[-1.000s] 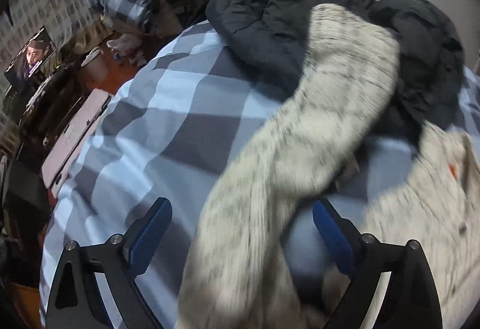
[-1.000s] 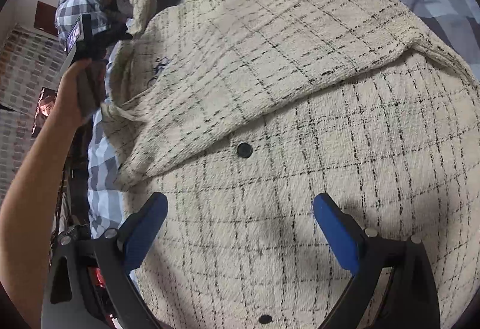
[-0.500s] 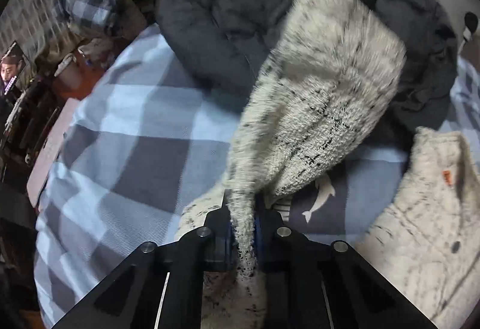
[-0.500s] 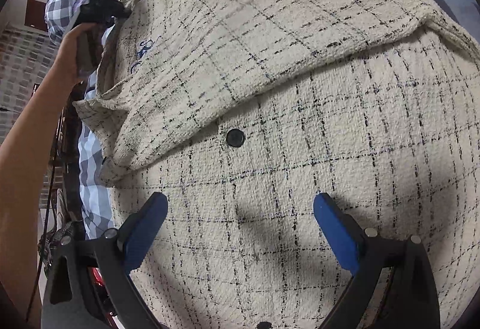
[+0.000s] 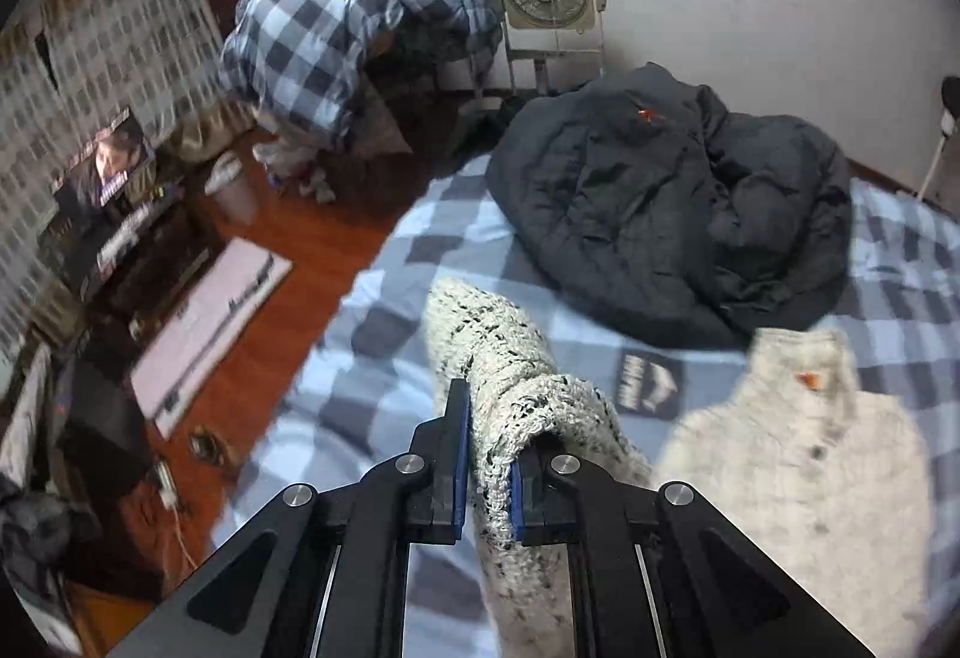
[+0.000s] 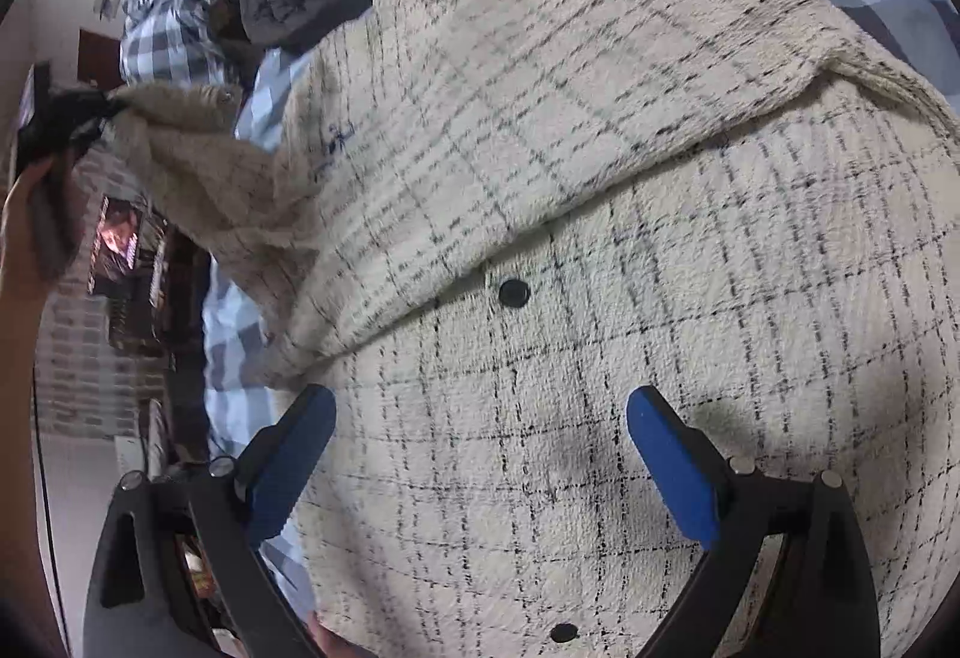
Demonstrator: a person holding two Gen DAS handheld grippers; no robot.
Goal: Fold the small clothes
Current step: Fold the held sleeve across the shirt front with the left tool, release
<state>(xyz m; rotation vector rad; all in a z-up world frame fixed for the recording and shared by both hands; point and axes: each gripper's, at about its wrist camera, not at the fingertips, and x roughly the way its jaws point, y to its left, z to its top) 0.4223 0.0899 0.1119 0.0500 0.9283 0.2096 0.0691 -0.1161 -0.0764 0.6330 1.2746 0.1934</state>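
Clearly left gripper [image 5: 486, 469] clamps cream jacket's sleeve [image 5: 510, 394].

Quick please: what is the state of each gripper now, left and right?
Left gripper: closed on the sleeve of the cream checked jacket, lifted off the bed.
Right gripper: open above the jacket, holding nothing.

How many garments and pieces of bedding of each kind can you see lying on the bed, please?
Cream checked jacket: 1
Dark padded coat: 1
Blue checked bed cover: 1
Total: 3
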